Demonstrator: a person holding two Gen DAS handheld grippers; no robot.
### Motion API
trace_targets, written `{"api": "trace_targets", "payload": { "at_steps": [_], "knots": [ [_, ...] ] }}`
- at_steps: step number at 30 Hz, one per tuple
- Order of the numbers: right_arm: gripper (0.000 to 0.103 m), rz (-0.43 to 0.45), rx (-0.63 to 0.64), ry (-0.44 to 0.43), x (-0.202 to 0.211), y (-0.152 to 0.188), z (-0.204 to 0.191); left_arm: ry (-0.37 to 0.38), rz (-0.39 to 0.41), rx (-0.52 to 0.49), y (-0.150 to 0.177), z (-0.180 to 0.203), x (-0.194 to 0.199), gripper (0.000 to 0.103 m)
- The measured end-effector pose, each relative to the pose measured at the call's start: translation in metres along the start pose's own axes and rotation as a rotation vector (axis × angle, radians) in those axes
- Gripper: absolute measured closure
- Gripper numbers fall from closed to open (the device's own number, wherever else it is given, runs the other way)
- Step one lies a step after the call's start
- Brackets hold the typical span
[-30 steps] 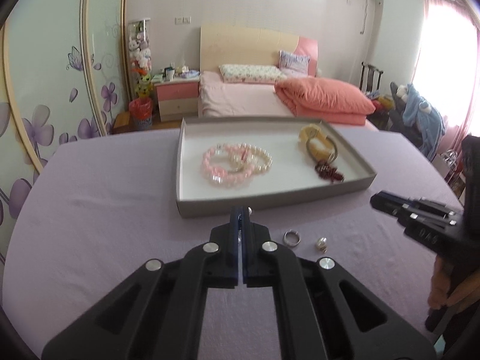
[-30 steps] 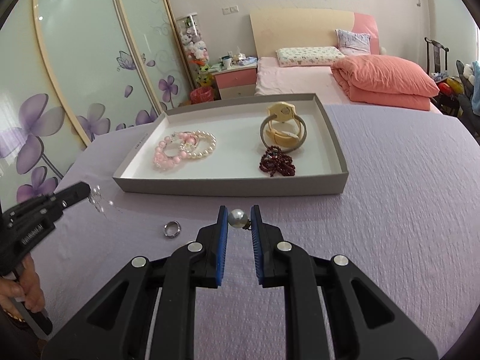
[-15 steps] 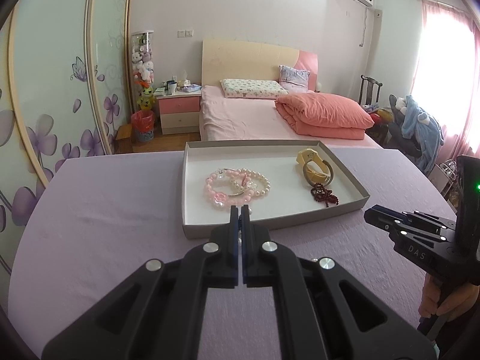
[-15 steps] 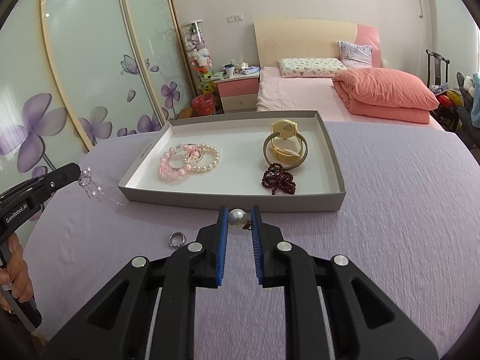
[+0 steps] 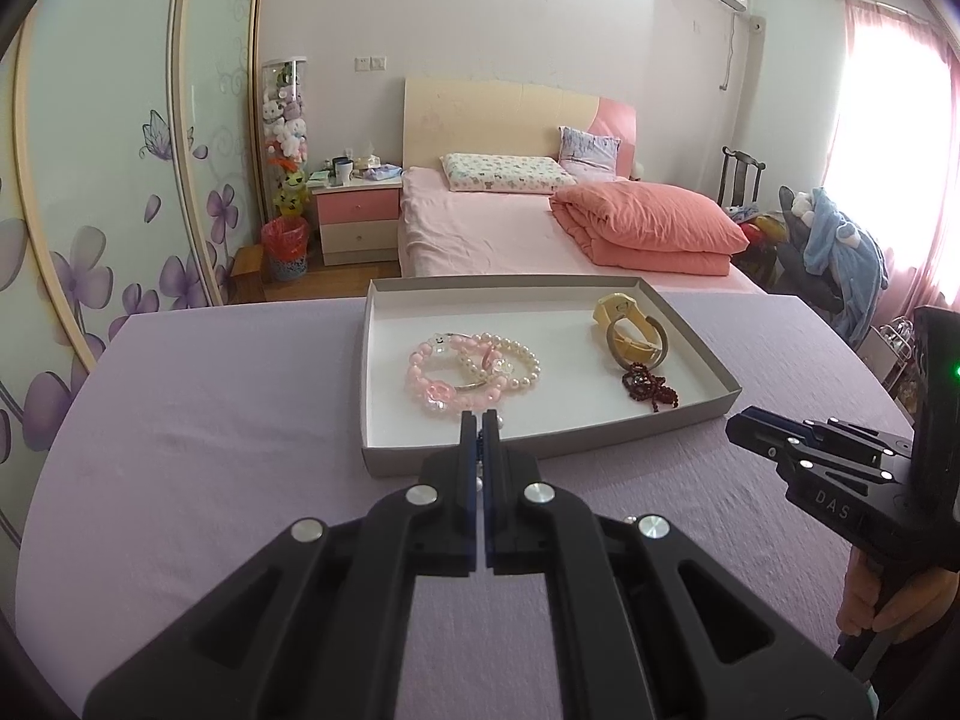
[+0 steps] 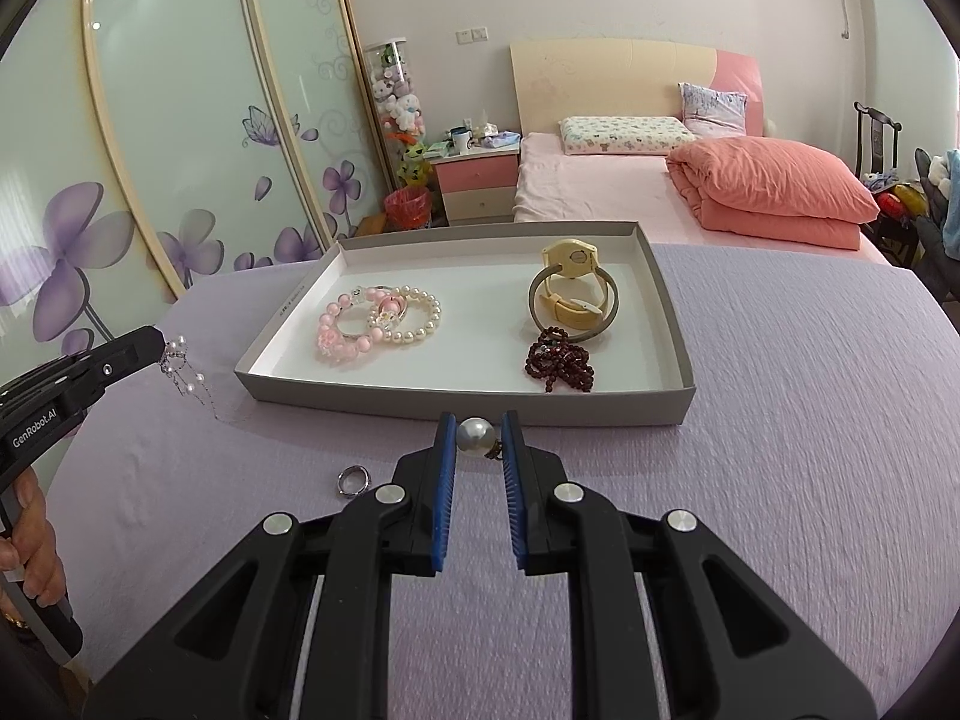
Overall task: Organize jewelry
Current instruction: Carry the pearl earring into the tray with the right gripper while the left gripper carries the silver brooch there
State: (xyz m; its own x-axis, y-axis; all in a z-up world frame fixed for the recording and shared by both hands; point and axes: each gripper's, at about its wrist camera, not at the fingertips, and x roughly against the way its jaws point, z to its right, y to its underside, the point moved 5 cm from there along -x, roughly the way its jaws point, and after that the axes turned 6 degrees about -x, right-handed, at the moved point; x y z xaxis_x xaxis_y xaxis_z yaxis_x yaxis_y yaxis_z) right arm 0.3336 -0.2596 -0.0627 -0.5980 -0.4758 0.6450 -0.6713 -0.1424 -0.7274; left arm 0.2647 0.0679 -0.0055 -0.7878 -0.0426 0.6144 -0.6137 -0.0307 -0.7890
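Here a lavender cloth covers the counter (image 6: 780, 420), and a shallow grey tray (image 6: 468, 399) on it holds pink and white bead bracelets (image 6: 375, 324), a yellow watch (image 6: 570, 294) and dark red beads (image 6: 558, 363). The right claw (image 6: 477, 438) is clamped on a pearl earring (image 6: 476, 437) just before the tray, a silver ring (image 6: 352, 478) lying nearby. The left claw (image 5: 480, 429), closed, pinches a dangling pearl chain (image 6: 183, 369) above the cloth. Beyond stand a pink bed (image 5: 510, 228), a nightstand (image 5: 358, 216) and flowered wardrobe doors (image 6: 180, 138).

My left tongs (image 5: 480, 420) are pinched together over the tray's (image 5: 690, 330) near rim, something small caught between them; pink bracelet (image 5: 447, 378) and yellow watch (image 5: 630, 330) lie inside.
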Motion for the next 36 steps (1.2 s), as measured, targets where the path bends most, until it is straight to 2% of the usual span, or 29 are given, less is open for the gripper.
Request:
{"api": "trace_targets", "payload": {
  "at_steps": [10, 15, 19, 25, 31, 34, 36],
  "knots": [
    [0.087, 0.002, 0.009, 0.014, -0.004, -0.004, 0.002, 0.008, -0.012, 0.004, 0.002, 0.001, -0.007, 0.101],
    [0.087, 0.087, -0.004, 0.021, 0.001, -0.040, 0.009, 0.012, 0.005, 0.010, -0.011, 0.000, -0.009, 0.101],
    [0.087, 0.120, -0.029, 0.012, -0.012, -0.061, 0.017, 0.024, 0.014, 0.037, -0.026, -0.001, -0.018, 0.101],
    [0.087, 0.054, -0.064, -0.006, -0.057, -0.063, 0.031, 0.037, 0.006, 0.069, -0.046, -0.002, -0.045, 0.101],
    [0.087, 0.004, -0.062, -0.044, -0.079, -0.055, 0.023, 0.046, -0.019, 0.077, -0.059, 0.001, -0.073, 0.101],
    [0.079, -0.002, -0.069, -0.059, -0.081, -0.054, 0.024, 0.051, -0.033, 0.067, -0.062, 0.007, -0.086, 0.101],
    [0.063, 0.009, -0.073, -0.053, -0.080, -0.053, 0.029, 0.053, -0.037, 0.064, -0.064, 0.009, -0.092, 0.101]
  ]
}}
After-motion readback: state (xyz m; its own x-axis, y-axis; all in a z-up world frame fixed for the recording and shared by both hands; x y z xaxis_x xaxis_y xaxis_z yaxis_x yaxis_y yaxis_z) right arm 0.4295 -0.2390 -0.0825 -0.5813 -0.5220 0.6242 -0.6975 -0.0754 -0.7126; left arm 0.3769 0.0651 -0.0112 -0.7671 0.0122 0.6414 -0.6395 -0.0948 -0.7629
